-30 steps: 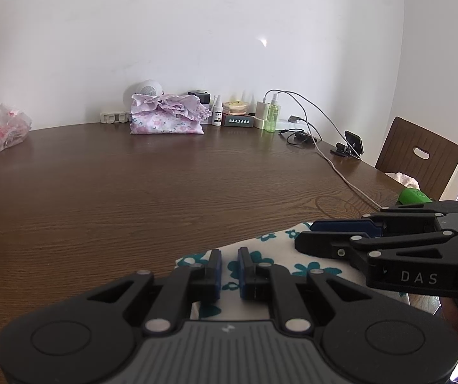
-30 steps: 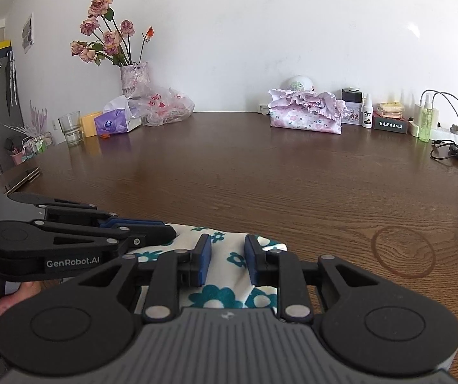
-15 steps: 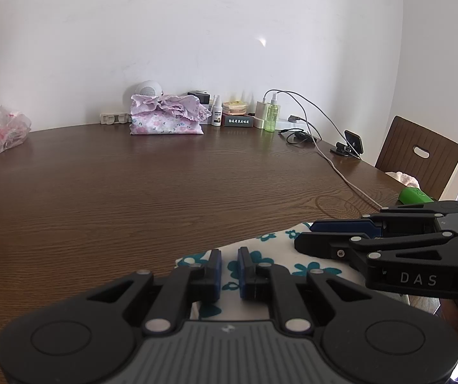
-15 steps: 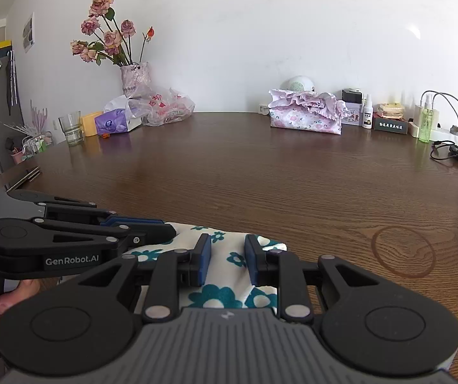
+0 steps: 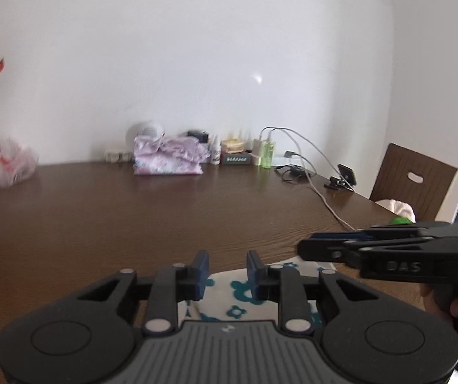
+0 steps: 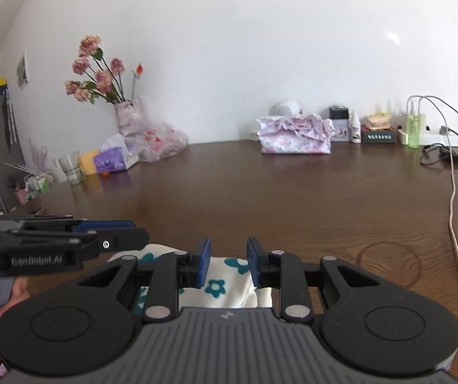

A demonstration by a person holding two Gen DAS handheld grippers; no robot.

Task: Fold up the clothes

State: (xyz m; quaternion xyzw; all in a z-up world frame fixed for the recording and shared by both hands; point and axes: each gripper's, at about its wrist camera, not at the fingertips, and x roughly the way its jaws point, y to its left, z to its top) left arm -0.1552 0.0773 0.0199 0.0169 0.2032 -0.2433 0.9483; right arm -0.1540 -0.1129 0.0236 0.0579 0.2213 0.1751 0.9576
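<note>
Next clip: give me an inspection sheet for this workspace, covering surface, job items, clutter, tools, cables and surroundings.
Surface: brown wooden table, with a ring mark.
Job's things: white cloth with teal flowers at the near edge.
Clutter: pink folded fabric, green bottle, glass, flower vase, plastic bag.
Tools: left tool has just been opening, cloth below its gap; right tool open over the cloth.
Cables: white cable along the right side.
Surroundings: white wall, wooden chair.
</note>
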